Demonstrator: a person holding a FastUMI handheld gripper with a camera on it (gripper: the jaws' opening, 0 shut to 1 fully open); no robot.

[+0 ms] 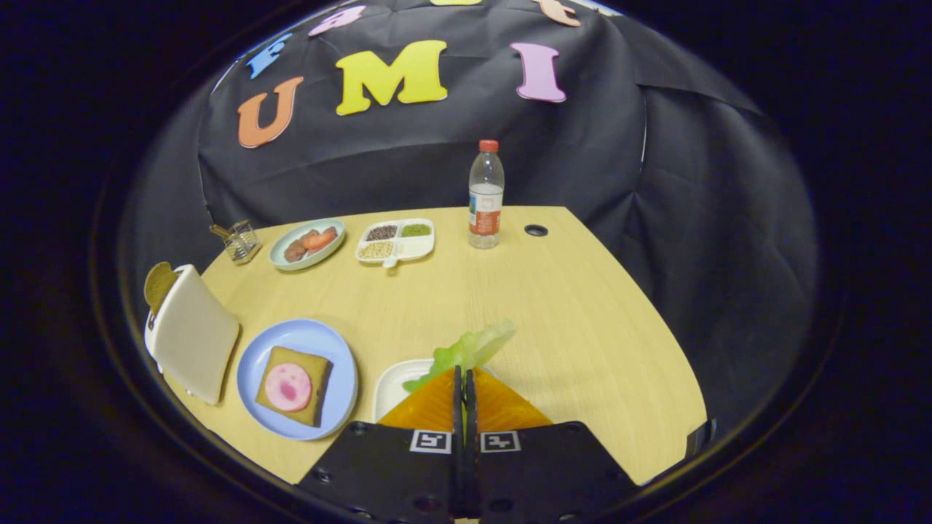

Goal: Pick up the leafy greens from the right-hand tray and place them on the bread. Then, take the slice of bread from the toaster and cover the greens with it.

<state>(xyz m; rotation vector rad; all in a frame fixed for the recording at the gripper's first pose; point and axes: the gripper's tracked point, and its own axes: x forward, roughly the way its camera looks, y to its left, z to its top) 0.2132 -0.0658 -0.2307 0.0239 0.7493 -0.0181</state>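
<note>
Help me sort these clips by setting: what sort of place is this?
Likely a staged kitchen tabletop in a recording booth, not a real kitchen: a wooden table against draped black cloth, holding a toaster, bread on a blue plate and a water bottle. The claw is shut on leafy greens.

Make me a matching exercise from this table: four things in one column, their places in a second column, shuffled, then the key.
Things
1. leafy greens
2. bread slice topped with a pink round
3. water bottle
4. second bread slice

Places
A. standing at the table's far side
B. on the blue plate
C. pinched in the shut jaws of the gripper, over the white tray
D. sticking up out of the toaster

Pairs: 1-C, 2-B, 3-A, 4-D
</note>
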